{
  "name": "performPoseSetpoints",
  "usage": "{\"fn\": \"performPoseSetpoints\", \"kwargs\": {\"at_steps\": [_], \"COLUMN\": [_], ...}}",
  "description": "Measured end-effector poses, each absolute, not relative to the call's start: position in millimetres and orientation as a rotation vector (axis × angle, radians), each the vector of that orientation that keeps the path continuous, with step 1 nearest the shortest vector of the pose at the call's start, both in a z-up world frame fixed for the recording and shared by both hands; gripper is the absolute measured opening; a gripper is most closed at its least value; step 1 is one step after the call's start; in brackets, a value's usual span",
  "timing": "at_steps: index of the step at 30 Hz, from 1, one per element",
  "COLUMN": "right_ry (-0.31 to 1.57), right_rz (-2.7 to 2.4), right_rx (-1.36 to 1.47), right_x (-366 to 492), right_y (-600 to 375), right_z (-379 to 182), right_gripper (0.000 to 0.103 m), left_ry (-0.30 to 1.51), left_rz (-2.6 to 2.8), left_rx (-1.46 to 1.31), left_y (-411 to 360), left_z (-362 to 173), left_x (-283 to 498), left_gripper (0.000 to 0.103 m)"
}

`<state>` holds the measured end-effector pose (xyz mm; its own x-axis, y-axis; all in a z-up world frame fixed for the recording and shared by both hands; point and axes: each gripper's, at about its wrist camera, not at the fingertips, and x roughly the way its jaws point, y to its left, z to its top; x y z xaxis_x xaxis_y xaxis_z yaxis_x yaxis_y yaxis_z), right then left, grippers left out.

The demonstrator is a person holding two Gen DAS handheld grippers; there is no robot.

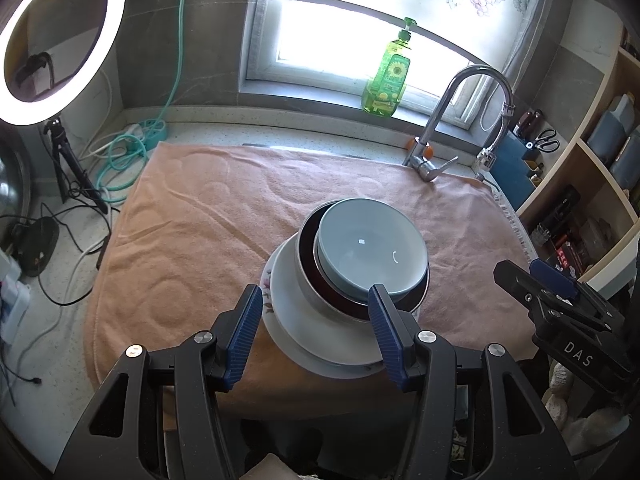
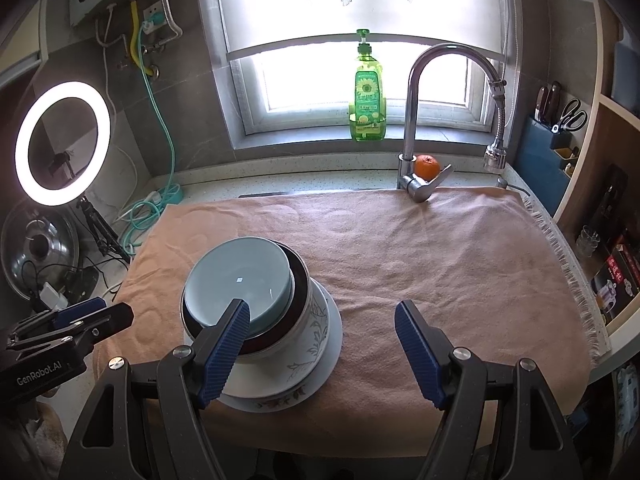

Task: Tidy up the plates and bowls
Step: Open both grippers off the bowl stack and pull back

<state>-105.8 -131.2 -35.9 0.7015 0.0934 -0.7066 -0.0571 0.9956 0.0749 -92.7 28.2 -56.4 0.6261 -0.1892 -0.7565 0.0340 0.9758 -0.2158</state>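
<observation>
One stack stands on the pink towel (image 1: 192,220): a blue-grey bowl (image 1: 368,248) sits in a dark-lined steel bowl (image 1: 310,240), on white plates (image 1: 292,320) over a floral-rimmed plate (image 1: 267,300). My left gripper (image 1: 316,316) is open and empty, just in front of the stack. My right gripper (image 2: 322,336) is open and empty, to the right of the stack; the blue-grey bowl (image 2: 236,280), steel bowl (image 2: 296,304) and plates (image 2: 316,340) lie by its left finger. The right gripper also shows in the left wrist view (image 1: 536,276).
A tap (image 2: 420,120) rises at the towel's back right, with an orange (image 2: 426,166) behind it. A green soap bottle (image 2: 366,96) stands on the sill. A ring light (image 2: 62,142), cables and a pot lid (image 2: 38,248) are at left. Shelves (image 1: 592,168) stand at right.
</observation>
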Motion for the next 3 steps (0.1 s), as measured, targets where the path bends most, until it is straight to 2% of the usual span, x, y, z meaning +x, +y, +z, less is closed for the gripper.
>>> {"fn": "performPoseSetpoints", "kwargs": {"at_steps": [3], "right_ry": [0.794], "right_rz": [0.088], "right_rx": [0.05], "right_x": [-104.5], "right_y": [-129.4], "right_z": [-36.9], "right_gripper": [0.072], "left_ry": [0.894], "left_rz": [-0.12], "left_rx": [-0.179], "left_y": [29.1], "left_z": [-59.0], "left_x": [-90.9], "left_gripper": [0.054]}}
